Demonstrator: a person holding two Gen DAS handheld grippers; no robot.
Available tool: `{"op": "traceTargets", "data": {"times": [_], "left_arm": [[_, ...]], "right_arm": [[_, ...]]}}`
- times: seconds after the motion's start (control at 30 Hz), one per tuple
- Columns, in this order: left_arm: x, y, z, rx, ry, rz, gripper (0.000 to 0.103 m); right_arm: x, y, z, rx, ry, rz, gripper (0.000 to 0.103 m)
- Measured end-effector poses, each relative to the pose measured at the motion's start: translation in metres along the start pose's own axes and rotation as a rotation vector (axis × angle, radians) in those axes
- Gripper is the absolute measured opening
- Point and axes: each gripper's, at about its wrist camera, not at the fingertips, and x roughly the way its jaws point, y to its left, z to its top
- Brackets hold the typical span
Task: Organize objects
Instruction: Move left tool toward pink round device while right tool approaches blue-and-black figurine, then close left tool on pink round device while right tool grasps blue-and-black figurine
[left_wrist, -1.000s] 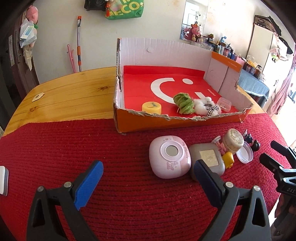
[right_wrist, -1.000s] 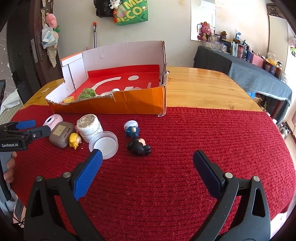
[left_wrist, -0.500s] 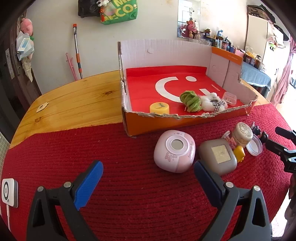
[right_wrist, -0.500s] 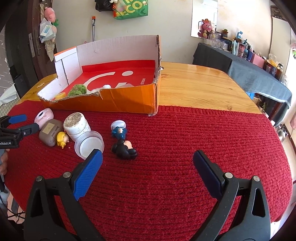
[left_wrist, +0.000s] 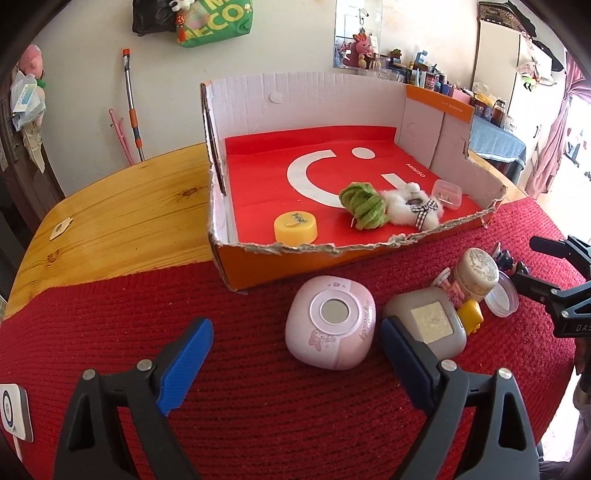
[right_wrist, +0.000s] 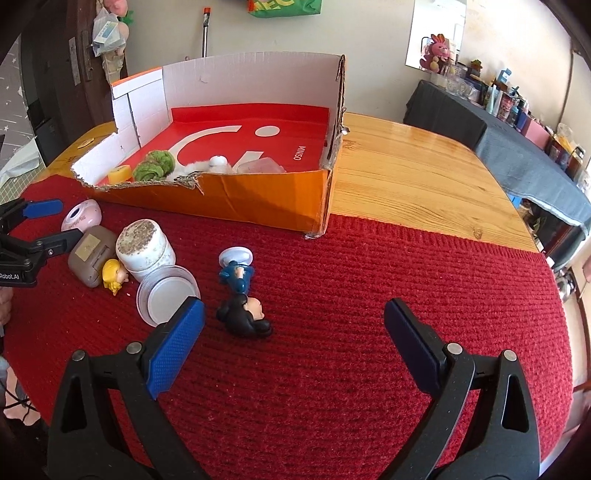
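Observation:
My left gripper (left_wrist: 295, 332) hangs over the red mat with its jaws closing. A pink round device (left_wrist: 330, 321) lies between its fingers, and neither pad touches it. A grey-brown device (left_wrist: 428, 325) sits just past the right finger. My right gripper (right_wrist: 293, 310) stands open. A black mouse figure (right_wrist: 243, 317) lies close by its left finger, with a blue figure (right_wrist: 236, 273) beyond. A speckled-top jar (right_wrist: 144, 247), its clear lid (right_wrist: 168, 295) and a yellow-haired figure (right_wrist: 112, 275) cluster between the two grippers.
An orange cardboard box (left_wrist: 369, 254) with a red liner stands behind the objects. It holds a yellow lid (left_wrist: 295, 227), green yarn (left_wrist: 364, 206), a white fluffy toy (left_wrist: 410, 210) and a small clear case (left_wrist: 447, 194). Bare wooden table (right_wrist: 406, 177) lies right of the box.
The left gripper's fingers have drawn a little closer together around the pink device. The right view has rolled and shifted, so the figures now sit nearer its left finger.

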Motion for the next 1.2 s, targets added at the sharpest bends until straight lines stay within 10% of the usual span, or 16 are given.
{"op": "traceTargets", "data": {"times": [0.5, 0.7, 1.2], "left_arm": [[0.008, -0.008, 0.006, 0.024, 0.008, -0.118, 0.052], [0.007, -0.007, 0.005, 0.010, 0.005, -0.147, 0.051], [-0.033, -0.009, 0.005, -0.013, -0.080, -0.158, 0.051]], "right_arm": [[0.011, 0.009, 0.009, -0.034, 0.030, 0.080, 0.052], [0.011, 0.016, 0.011, -0.063, 0.026, 0.139, 0.023], [-0.017, 0.009, 0.017, 0.003, -0.045, 0.225, 0.023]]}}
